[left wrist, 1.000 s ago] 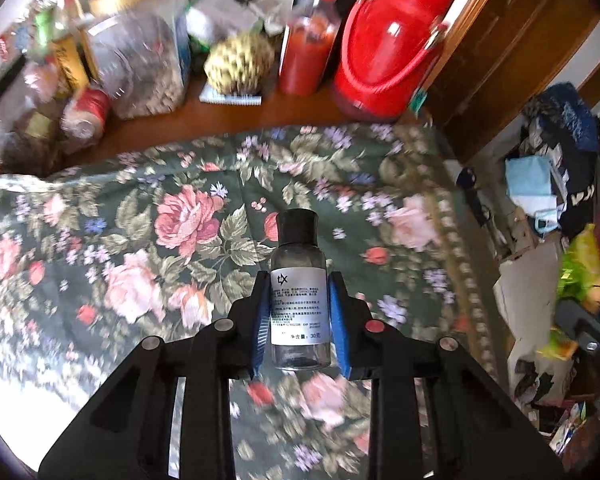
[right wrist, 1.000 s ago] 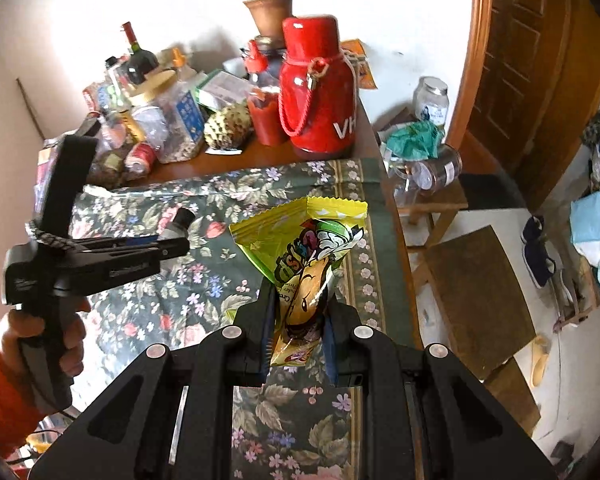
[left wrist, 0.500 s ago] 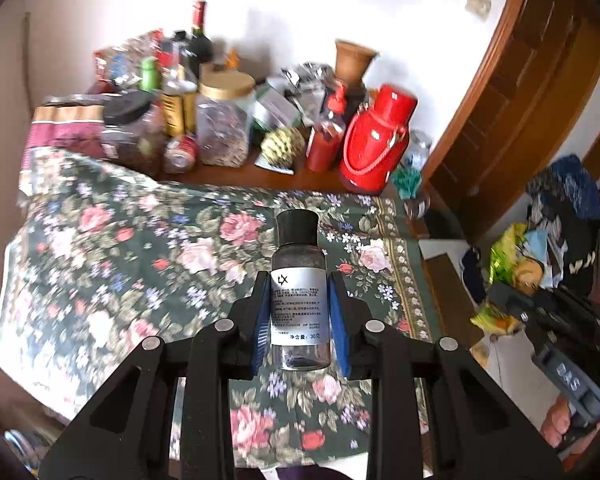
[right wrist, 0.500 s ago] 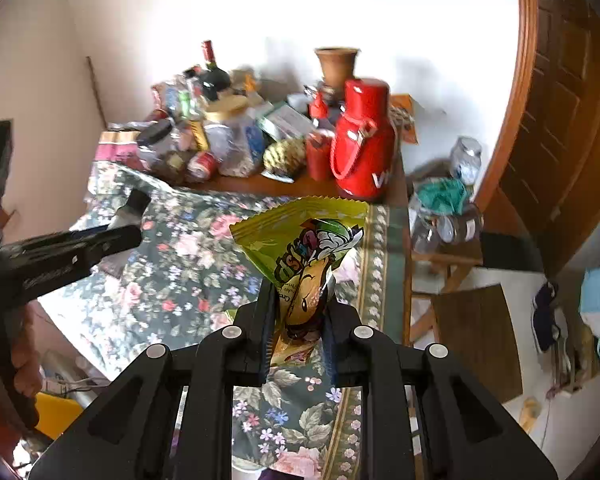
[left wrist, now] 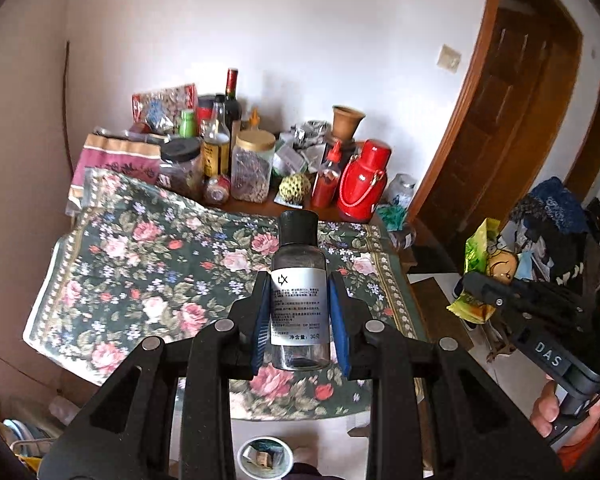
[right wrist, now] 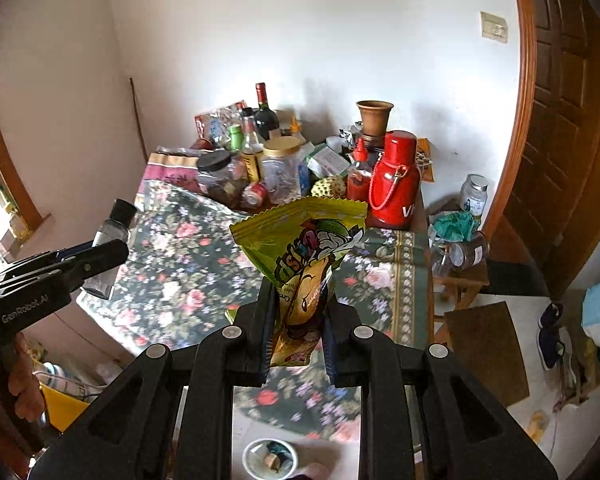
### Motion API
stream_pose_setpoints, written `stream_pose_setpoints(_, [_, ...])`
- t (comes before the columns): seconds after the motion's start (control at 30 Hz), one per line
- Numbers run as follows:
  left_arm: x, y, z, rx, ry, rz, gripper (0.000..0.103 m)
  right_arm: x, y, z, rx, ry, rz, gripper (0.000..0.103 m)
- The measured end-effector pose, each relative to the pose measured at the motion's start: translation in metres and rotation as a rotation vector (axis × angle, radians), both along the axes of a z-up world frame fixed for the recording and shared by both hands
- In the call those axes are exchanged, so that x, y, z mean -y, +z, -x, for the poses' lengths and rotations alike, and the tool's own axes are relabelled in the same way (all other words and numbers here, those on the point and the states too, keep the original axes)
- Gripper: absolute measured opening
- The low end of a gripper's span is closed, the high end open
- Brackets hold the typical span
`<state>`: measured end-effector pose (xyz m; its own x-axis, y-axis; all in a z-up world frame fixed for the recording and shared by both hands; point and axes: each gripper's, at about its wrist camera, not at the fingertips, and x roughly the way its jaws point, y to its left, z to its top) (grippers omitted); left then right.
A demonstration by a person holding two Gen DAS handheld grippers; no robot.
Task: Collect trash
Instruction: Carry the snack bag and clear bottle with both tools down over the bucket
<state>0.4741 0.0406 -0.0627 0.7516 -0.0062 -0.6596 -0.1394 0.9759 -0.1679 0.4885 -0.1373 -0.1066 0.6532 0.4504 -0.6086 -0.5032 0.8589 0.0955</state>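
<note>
Both pieces of trash are held up in the air, off the worktop.

The small bottle (left wrist: pixel 299 292) stands upright, clamped by the left gripper (left wrist: pixel 299 320); its fingers (left wrist: pixel 260 320) press only the smooth lower body, so a tilt could let it slide out. The snack bag (right wrist: pixel 300 264) is pinched at its crumpled lower part by the right gripper (right wrist: pixel 298 320) and flops above, so it could catch or pull free. The white cup (left wrist: pixel 265 458) below looks narrow; a drop could miss it.
</note>
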Motion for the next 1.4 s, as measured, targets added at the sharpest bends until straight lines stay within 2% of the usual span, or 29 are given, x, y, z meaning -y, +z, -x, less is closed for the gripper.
stream_pose_setpoints(0.13, [-0.013,0.009,0.049,0.033,-0.037,-0.006,0.027,-0.010,0.002,0.040,0.016,-0.040,-0.008,0.019])
stream_pose_setpoints(0.37, [-0.036,0.006,0.135,0.035,-0.084,0.001,0.027,-0.028,-0.007,0.117,0.012,-0.094,-0.025,0.019])
stream_pose_setpoints(0.63, [-0.050,-0.017,0.208,-0.034,-0.148,0.007,0.027,-0.046,-0.028,0.185,-0.060,-0.140,-0.022,0.019])
stream_pose_setpoints(0.77, [-0.049,-0.034,0.225,-0.073,-0.163,0.016,0.027,-0.049,-0.042,0.205,-0.102,-0.142,0.010,0.019])
stream_pose_setpoints(0.93, [-0.048,-0.067,0.233,-0.151,-0.163,0.047,0.027,-0.050,-0.068,0.218,-0.164,-0.132,0.037,0.019])
stream_pose_setpoints(1.1, [-0.037,-0.111,0.224,-0.237,-0.189,0.030,0.027,-0.049,-0.108,0.209,-0.235,-0.108,0.055,0.019])
stream_pose_setpoints(1.3, [-0.019,-0.195,0.203,-0.361,-0.188,0.040,0.027,-0.044,-0.191,0.175,-0.351,-0.088,0.077,0.019])
stream_pose_setpoints(1.4, [-0.010,-0.252,0.191,-0.423,-0.173,0.070,0.027,-0.040,-0.236,0.160,-0.416,-0.095,0.081,0.019])
